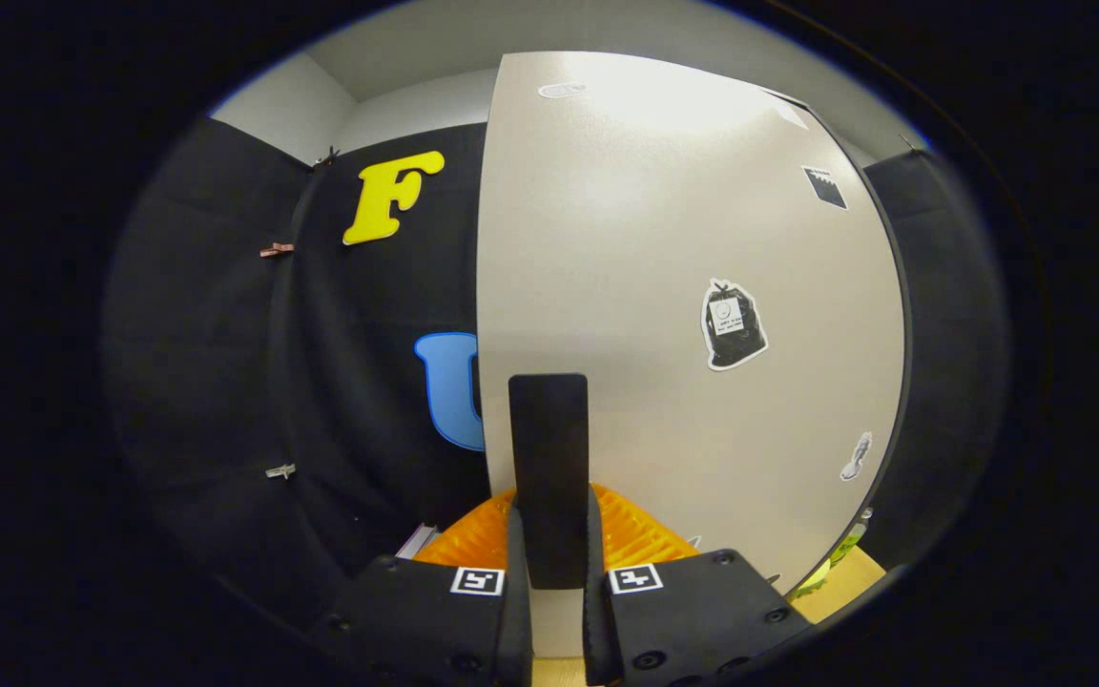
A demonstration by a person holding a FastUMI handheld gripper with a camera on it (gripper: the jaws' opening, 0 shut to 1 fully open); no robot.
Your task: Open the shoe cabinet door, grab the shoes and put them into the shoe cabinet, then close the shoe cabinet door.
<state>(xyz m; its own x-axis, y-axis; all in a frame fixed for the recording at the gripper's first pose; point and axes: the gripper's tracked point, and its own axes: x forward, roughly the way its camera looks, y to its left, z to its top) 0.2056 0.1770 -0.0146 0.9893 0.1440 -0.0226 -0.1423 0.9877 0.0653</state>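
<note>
The shoe cabinet door (664, 286) is a pale beige panel with several small stickers on it, and it stands right in front of me. A black upright bar handle (548, 448) is fixed near the door's left edge. My gripper (549, 539) is shut on the lower part of this handle, one finger pressing on each side. The door's left edge stands out against the black cloth wall. The cabinet's inside is hidden behind the door.
Black cloth wall (321, 382) hangs to the left of the door and also to its right. A strip of wooden surface (850, 580) shows by the door's lower right corner, with a small yellow-green thing (843, 549) there, too little showing to tell what it is.
</note>
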